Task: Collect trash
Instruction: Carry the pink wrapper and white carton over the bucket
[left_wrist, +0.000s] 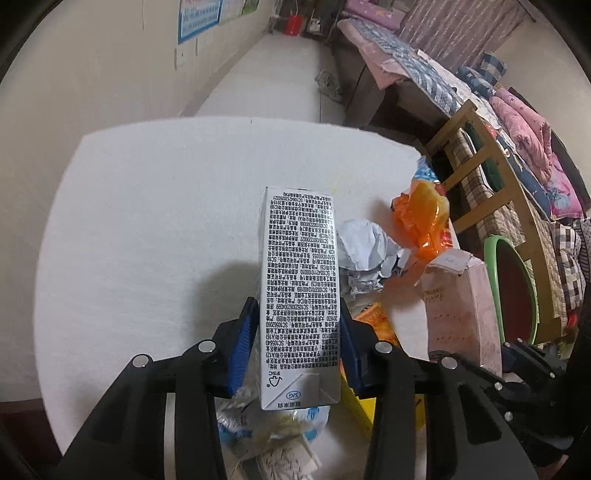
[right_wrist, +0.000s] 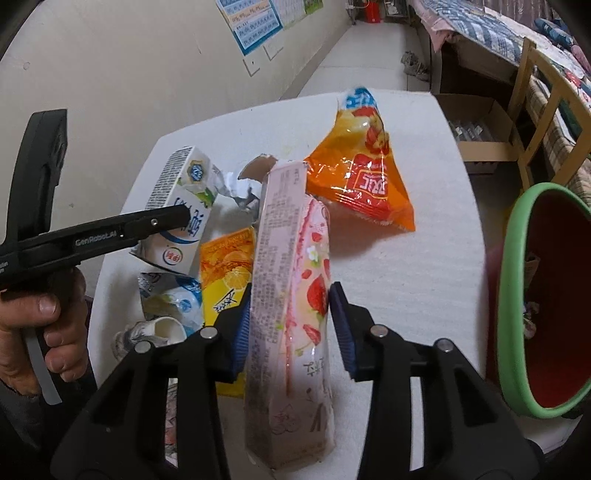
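Left gripper (left_wrist: 299, 332) clamped on white milk carton (left_wrist: 299, 280); right gripper (right_wrist: 291, 325) astride pink carton (right_wrist: 291, 295), jaws apart, beside green-rimmed bin (right_wrist: 513, 295).

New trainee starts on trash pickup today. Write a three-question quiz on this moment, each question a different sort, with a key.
1. True or false: the left gripper is shut on the white milk carton.
2. Multiple choice: what stands between the fingers of the right gripper?
A. the orange snack bag
B. the pink strawberry carton
C. the crumpled paper
3. Fill in: the bin with the green rim stands off the table's ____ edge in the right wrist view.

Key: 1 true; 2 B; 3 right.
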